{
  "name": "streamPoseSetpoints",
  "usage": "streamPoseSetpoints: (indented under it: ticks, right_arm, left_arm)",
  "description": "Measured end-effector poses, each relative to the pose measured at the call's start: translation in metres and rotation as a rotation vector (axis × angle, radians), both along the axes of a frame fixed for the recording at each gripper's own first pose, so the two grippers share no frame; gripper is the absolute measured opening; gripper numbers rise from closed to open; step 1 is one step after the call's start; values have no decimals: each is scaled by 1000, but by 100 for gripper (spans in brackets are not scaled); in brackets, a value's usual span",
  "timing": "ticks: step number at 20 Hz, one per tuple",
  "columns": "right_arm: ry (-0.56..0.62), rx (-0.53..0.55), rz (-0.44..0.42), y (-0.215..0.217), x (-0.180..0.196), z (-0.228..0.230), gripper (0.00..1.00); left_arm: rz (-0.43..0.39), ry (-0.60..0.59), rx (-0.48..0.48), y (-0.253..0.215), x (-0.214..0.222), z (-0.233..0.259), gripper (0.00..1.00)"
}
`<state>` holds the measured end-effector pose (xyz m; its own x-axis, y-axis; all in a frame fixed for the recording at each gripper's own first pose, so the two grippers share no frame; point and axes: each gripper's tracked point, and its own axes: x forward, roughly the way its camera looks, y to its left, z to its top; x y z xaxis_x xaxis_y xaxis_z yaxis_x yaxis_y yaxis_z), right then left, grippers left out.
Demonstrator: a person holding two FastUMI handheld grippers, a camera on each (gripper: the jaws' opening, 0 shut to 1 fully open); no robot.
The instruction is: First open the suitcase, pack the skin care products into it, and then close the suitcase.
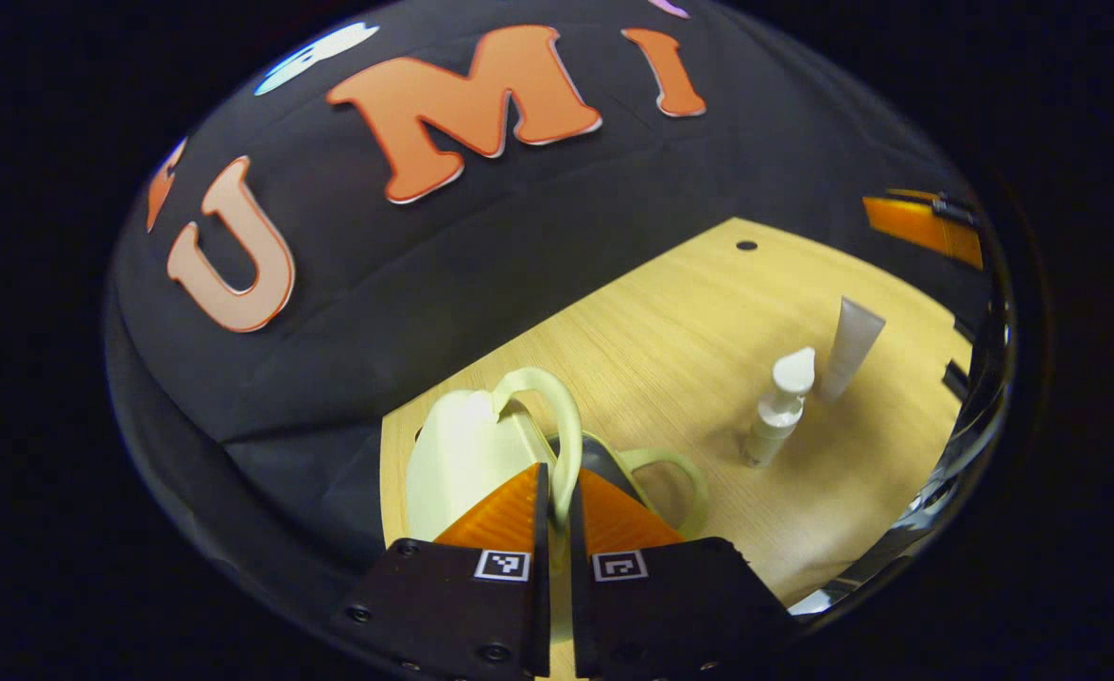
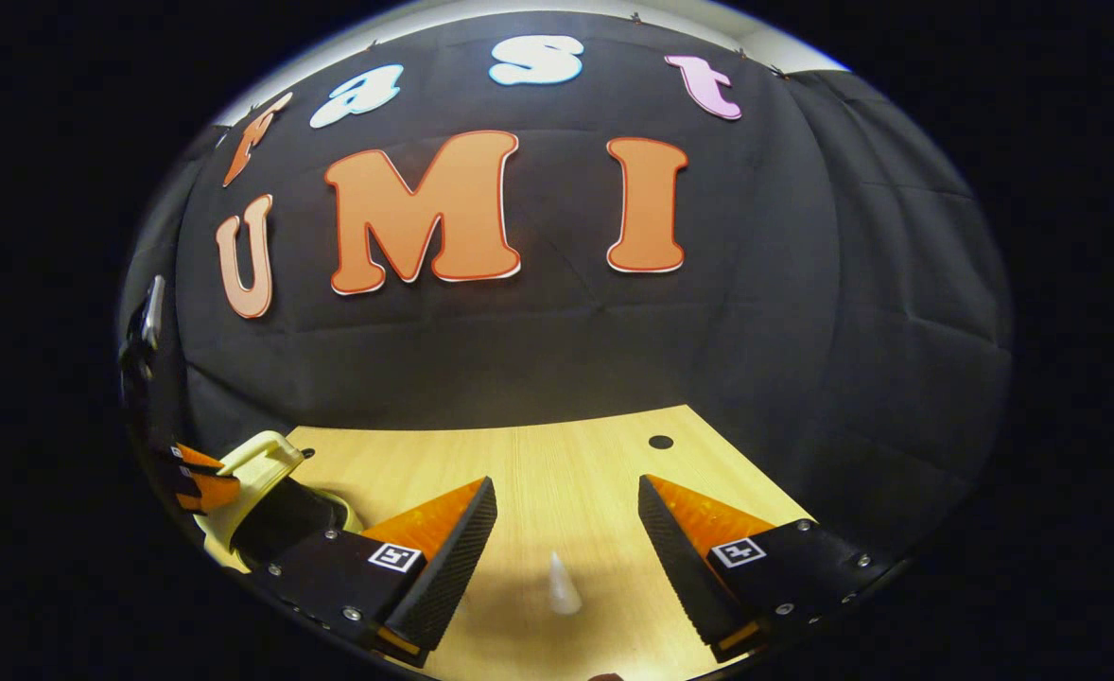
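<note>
Left gripper [image 1: 558, 492] lower centre of left gripper view, fingers nearly together on suitcase handle [image 1: 557, 416]; pale suitcase [image 1: 458, 454] behind on wooden table [image 1: 670, 340]. Pump bottle [image 1: 779, 407] & tube [image 1: 850, 345] upright at right. Right gripper [image 2: 566, 530] wide apart over a white tip [image 2: 562, 586], bottom centre of right gripper view.

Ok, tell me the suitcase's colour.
Pale cream-yellow suitcase, dark inside; clearest in the left gripper view.
</note>
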<state>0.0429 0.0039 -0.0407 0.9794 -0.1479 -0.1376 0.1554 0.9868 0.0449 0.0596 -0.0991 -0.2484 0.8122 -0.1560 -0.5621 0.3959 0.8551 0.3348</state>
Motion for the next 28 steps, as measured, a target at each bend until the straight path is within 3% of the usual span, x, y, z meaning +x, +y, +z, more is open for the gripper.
streamPoseSetpoints:
  ticks: [3, 8, 15, 18, 23, 28]
  right_arm:
    - [-25, 11, -44, 32, -7, 13, 96]
    - [-49, 3, -98, 89, -22, 26, 96]
    - [-82, -47, -41, 156, -20, 60, 95]
    - [-72, -13, -25, 178, -15, 55, 96]
    - [-42, -15, -41, 194, -16, 44, 96]
    - [-34, -16, -77, 176, -16, 40, 96]
  left_arm:
    - [-11, 3, -126, -3, 1, 7, 10]
    - [-9, -26, -192, 5, 6, 15, 10]
    - [157, -81, -200, 64, 23, 9, 10]
    - [190, 3, -296, 68, 20, -13, 10]
    - [338, 99, -322, 105, 5, -57, 1]
    - [345, 57, -265, 121, 6, -59, 1]
